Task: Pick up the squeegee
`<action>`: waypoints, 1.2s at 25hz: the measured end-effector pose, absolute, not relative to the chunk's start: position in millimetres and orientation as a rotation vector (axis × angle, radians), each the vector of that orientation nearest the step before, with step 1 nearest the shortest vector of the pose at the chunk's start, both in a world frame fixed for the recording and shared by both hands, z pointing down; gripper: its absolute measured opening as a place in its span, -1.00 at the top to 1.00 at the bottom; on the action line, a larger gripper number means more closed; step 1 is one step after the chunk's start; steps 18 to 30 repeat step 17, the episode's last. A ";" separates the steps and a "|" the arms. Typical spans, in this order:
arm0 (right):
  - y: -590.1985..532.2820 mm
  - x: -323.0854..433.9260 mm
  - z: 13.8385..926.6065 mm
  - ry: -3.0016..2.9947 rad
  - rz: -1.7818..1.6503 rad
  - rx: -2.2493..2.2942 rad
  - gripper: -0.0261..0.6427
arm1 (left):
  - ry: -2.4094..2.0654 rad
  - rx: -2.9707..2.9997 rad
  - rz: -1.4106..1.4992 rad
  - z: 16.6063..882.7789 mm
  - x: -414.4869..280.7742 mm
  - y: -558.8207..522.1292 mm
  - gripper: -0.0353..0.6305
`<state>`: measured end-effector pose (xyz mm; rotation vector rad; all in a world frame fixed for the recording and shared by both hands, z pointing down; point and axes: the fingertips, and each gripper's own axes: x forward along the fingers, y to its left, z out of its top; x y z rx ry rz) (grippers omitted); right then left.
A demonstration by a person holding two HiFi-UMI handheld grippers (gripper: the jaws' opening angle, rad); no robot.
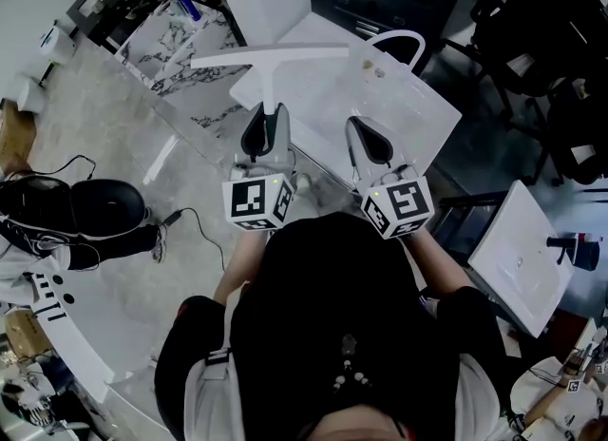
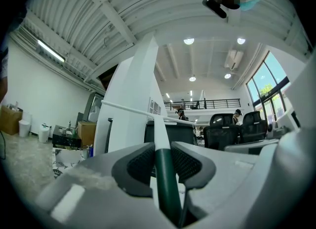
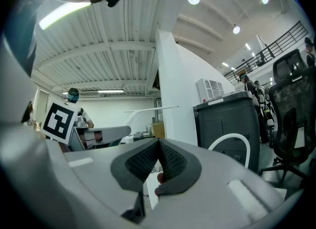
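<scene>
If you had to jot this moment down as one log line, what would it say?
left gripper: shut on squeegee handle | squeegee: blade end forward, over white table | right gripper: shut, empty

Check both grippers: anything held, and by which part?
The left gripper is shut on the squeegee, its pads clamping the green handle, white blade out ahead. The right gripper has its jaws together and holds nothing.

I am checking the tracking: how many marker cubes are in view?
2. One cube is on the left claw, which holds the squeegee; the other cube is on the right claw. None seems hidden.
</scene>
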<state>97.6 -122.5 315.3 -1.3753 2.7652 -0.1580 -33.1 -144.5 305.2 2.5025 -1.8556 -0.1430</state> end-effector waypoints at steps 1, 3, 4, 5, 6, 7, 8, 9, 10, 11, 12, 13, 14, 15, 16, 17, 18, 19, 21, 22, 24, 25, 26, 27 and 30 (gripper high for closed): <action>-122.7 96.9 315.6 2.768 -0.158 -1.373 0.92 | -1.855 2.500 -0.145 305.8 -34.0 -144.7 0.57; -121.7 95.1 316.6 2.772 -0.160 -1.369 0.92 | -1.854 2.493 -0.144 307.7 -36.1 -143.9 0.57; -121.0 94.2 317.1 2.774 -0.160 -1.367 0.92 | -1.854 2.492 -0.144 308.4 -36.9 -142.9 0.57; -120.5 93.2 317.3 2.775 -0.159 -1.365 0.92 | -1.856 2.493 -0.143 308.6 -37.6 -142.1 0.57; -120.2 92.3 317.3 2.776 -0.157 -1.364 0.92 | -1.858 2.494 -0.143 308.5 -38.3 -141.4 0.57; -120.0 91.6 317.4 2.777 -0.157 -1.363 0.92 | -1.860 2.495 -0.142 308.5 -39.0 -140.9 0.57; -119.7 91.1 317.5 2.777 -0.158 -1.361 0.92 | -1.861 2.494 -0.141 308.4 -39.6 -140.5 0.57; -119.5 90.7 317.6 2.779 -0.159 -1.360 0.92 | -1.863 2.493 -0.141 308.4 -40.1 -140.3 0.57; -119.5 90.5 317.9 2.780 -0.160 -1.358 0.92 | -1.865 2.491 -0.140 308.4 -40.5 -140.3 0.57; -119.7 90.3 318.2 2.781 -0.161 -1.357 0.92 | -1.866 2.491 -0.139 308.4 -40.6 -140.5 0.57; -120.0 90.3 318.6 2.782 -0.163 -1.356 0.92 | -1.867 2.490 -0.137 308.5 -40.4 -140.7 0.57; -120.4 90.4 318.9 2.782 -0.164 -1.356 0.92 | -1.866 2.491 -0.136 308.7 -40.0 -141.0 0.57; -120.7 90.5 319.0 2.782 -0.166 -1.355 0.92 | -1.863 2.492 -0.135 308.9 -39.4 -141.4 0.57; -121.1 90.6 319.0 2.782 -0.166 -1.355 0.92 | -1.860 2.493 -0.134 309.1 -38.7 -142.0 0.57; -121.6 90.8 318.8 2.781 -0.167 -1.355 0.92 | -1.856 2.494 -0.133 309.2 -38.1 -142.8 0.57; -122.0 90.9 318.5 2.781 -0.168 -1.356 0.92 | -1.852 2.494 -0.132 309.3 -37.4 -143.6 0.57; -122.0 90.9 318.5 2.781 -0.168 -1.356 0.92 | -1.852 2.494 -0.132 309.3 -37.4 -143.6 0.57; -122.0 90.9 318.5 2.781 -0.168 -1.356 0.92 | -1.852 2.494 -0.132 309.3 -37.4 -143.6 0.57; -122.0 90.9 318.5 2.781 -0.168 -1.356 0.92 | -1.852 2.494 -0.132 309.3 -37.4 -143.6 0.57; -122.0 90.9 318.5 2.781 -0.168 -1.356 0.92 | -1.852 2.494 -0.132 309.3 -37.4 -143.6 0.57; -122.0 90.9 318.5 2.781 -0.168 -1.356 0.92 | -1.852 2.494 -0.132 309.3 -37.4 -143.6 0.57; -122.0 90.9 318.5 2.781 -0.168 -1.356 0.92 | -1.852 2.494 -0.132 309.3 -37.4 -143.6 0.57; -122.0 90.9 318.5 2.781 -0.168 -1.356 0.92 | -1.852 2.494 -0.132 309.3 -37.4 -143.6 0.57; -122.0 90.9 318.5 2.781 -0.168 -1.356 0.92 | -1.852 2.494 -0.132 309.3 -37.4 -143.6 0.57; -122.0 90.9 318.5 2.781 -0.168 -1.356 0.92 | -1.852 2.494 -0.132 309.3 -37.4 -143.6 0.57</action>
